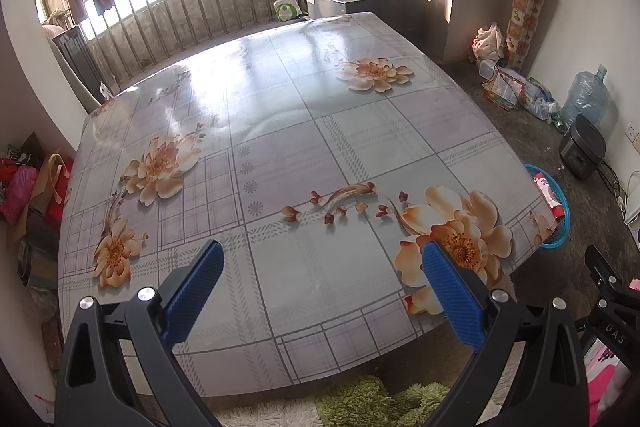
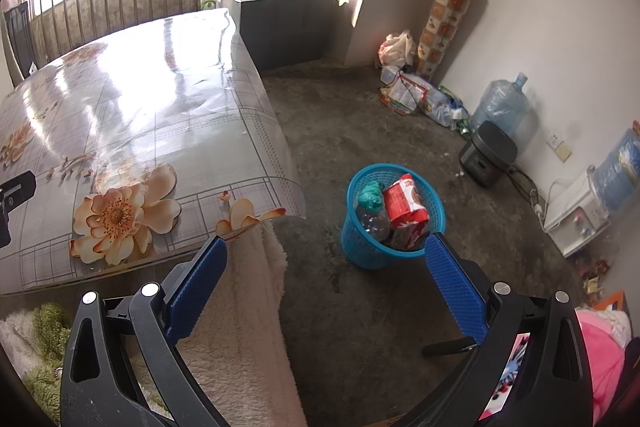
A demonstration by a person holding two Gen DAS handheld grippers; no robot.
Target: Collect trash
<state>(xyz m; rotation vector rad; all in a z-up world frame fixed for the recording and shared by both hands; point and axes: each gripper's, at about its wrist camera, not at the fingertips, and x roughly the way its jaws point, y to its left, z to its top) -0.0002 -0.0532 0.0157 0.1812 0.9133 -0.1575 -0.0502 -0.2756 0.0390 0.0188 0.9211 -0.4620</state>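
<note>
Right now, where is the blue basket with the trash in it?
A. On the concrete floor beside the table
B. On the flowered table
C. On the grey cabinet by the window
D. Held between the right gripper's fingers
A: the right wrist view shows the blue basket standing on the bare floor, apart from the table, with a red wrapper inside.

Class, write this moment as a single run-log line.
left gripper: open, empty, over table | right gripper: open, empty | blue basket: on floor, holds red packet, bottle

Floral table (image 1: 280, 131); water jug (image 2: 502, 105), apparently rice cooker (image 2: 488, 153).
</note>
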